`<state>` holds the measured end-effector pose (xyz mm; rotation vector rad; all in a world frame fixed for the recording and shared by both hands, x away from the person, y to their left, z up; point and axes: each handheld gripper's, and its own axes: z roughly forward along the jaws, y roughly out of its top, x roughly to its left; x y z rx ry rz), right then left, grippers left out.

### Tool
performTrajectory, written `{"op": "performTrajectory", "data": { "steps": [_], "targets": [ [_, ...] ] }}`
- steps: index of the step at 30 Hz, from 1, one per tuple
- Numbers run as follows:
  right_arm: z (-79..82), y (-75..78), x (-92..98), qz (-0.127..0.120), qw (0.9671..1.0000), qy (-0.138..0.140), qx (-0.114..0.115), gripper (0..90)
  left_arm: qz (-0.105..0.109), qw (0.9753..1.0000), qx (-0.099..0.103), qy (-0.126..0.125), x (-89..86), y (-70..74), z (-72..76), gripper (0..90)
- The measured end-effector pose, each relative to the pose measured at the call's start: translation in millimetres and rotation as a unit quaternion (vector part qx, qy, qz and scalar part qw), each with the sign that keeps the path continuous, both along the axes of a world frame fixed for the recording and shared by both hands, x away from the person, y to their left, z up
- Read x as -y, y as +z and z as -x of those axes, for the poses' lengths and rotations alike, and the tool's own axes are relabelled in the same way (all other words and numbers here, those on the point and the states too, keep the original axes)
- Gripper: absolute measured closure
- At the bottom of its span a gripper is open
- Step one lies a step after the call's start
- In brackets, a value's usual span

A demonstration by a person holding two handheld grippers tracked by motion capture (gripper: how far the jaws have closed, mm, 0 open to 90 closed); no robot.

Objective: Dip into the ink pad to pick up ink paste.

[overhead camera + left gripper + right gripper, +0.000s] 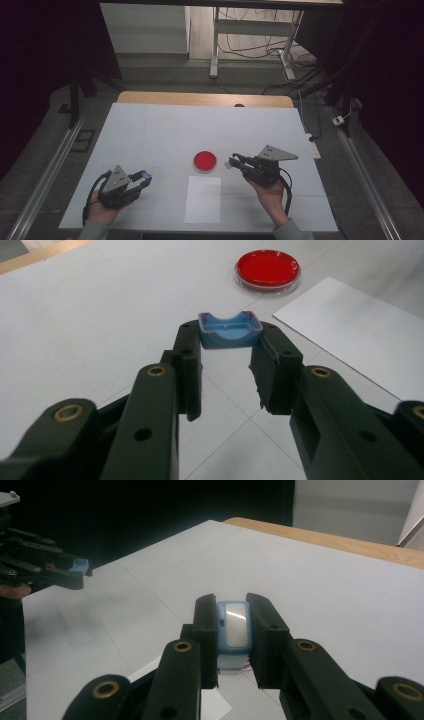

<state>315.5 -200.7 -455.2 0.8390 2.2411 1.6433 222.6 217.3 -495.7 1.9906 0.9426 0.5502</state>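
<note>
Left gripper (230, 347) clamps a blue cap (230, 331), right gripper (233, 617) clamps its small blue case (234, 625), held apart near the red dish (205, 161), apparently for rejoining.

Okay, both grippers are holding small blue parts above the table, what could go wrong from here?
1. The left gripper pinches the blue cap only at its jaw tips, so a twist might let it slip out.
2. The right gripper holds the blue and white piece close to the red dish; a sideways move could bump the dish.
3. Either hand, if lowered, could shift the white sheet.
</note>
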Motion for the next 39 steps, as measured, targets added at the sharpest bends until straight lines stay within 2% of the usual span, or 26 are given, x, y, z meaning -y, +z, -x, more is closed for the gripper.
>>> {"op": "performTrajectory", "data": {
  "steps": [12,17,39],
  "targets": [
    [-6.8,2.1,-9.9,0.006,1.0000,0.002,-0.001,75.3,0.000,1.0000,0.000,0.002,-0.4,-0.9,-0.6,66.2],
    [-10.9,-1.4,-16.0,0.019,0.9998,0.006,-0.006,75.3,0.001,1.0000,-0.001,0.004,-1.7,-1.6,-1.6,66.1],
    [-25.7,-7.3,-35.1,0.040,0.9991,0.011,-0.011,75.3,-0.001,1.0000,-0.004,0.003,0.0,-3.2,-2.7,66.1]
  ]
}}
